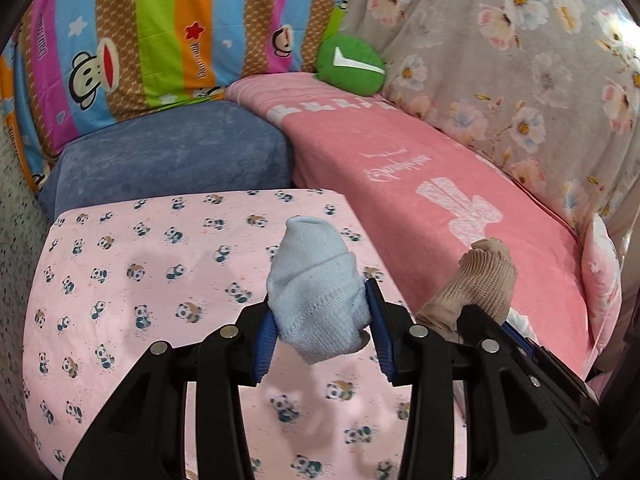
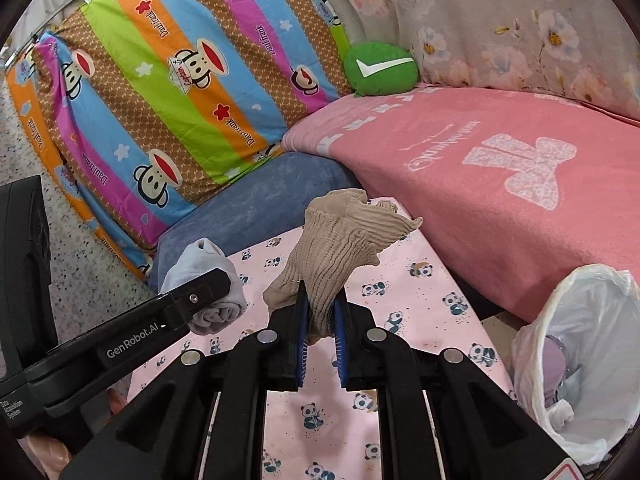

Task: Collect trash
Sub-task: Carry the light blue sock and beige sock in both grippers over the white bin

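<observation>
My left tool (image 1: 322, 312) pinches the blue sock (image 1: 316, 288), my right tool (image 2: 320, 312) the beige sock (image 2: 340, 248); I should carry both over the lined bin (image 2: 560, 308) before releasing.

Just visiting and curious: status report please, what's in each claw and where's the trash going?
Left gripper shut on light blue sock. Right gripper shut on beige sock. White-lined bin open, lower right. Nothing in the way.
</observation>
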`<state>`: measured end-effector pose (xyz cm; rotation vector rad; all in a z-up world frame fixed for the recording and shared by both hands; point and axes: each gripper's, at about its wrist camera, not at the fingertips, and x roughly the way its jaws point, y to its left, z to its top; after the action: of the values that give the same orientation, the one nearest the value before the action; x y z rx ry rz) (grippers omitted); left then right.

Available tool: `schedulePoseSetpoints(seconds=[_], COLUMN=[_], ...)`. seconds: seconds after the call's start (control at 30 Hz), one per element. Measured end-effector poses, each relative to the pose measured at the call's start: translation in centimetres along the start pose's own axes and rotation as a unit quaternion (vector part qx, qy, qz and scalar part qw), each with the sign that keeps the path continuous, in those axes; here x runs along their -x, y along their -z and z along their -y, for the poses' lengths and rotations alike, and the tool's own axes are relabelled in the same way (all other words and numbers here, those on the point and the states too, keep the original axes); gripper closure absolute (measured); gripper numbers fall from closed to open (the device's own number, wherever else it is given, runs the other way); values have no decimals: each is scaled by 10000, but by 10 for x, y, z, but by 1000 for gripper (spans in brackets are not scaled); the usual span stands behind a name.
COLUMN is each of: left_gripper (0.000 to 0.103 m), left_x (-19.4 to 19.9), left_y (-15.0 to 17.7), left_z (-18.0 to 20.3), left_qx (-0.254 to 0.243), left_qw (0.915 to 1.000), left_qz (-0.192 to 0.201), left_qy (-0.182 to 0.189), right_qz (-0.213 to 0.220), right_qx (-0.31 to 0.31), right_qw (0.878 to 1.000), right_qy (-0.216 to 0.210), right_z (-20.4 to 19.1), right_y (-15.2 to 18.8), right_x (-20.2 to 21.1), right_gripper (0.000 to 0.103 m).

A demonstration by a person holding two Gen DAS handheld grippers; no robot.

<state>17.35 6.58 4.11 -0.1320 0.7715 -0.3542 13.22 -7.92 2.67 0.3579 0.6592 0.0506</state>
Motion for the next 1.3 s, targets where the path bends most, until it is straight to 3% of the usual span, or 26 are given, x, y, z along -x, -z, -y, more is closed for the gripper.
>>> schedulePoseSetpoints(seconds=[0.53,0.8,1.17,1.3], left_gripper=[63,63,63,63], left_x=[23,28,23,21], left_y=[27,44,65,71], left_z=[81,104,134,145], left_qx=[-604,-741,-936,-1067], left_qw=[9970,9948,9917,9900], left_qz=[63,9,-162,-195], left_qy=[485,697,863,905], right_qz=[444,376,255,239], right_qx=[-226,-245,-150,-219], right_qw=[9983,9977,9928,9926], right_qy=[311,514,1158,1166], right_z=[70,99,125,136], right_y=[7,17,43,49], right_x=[93,121,148,153], right_gripper=[91,91,91,91])
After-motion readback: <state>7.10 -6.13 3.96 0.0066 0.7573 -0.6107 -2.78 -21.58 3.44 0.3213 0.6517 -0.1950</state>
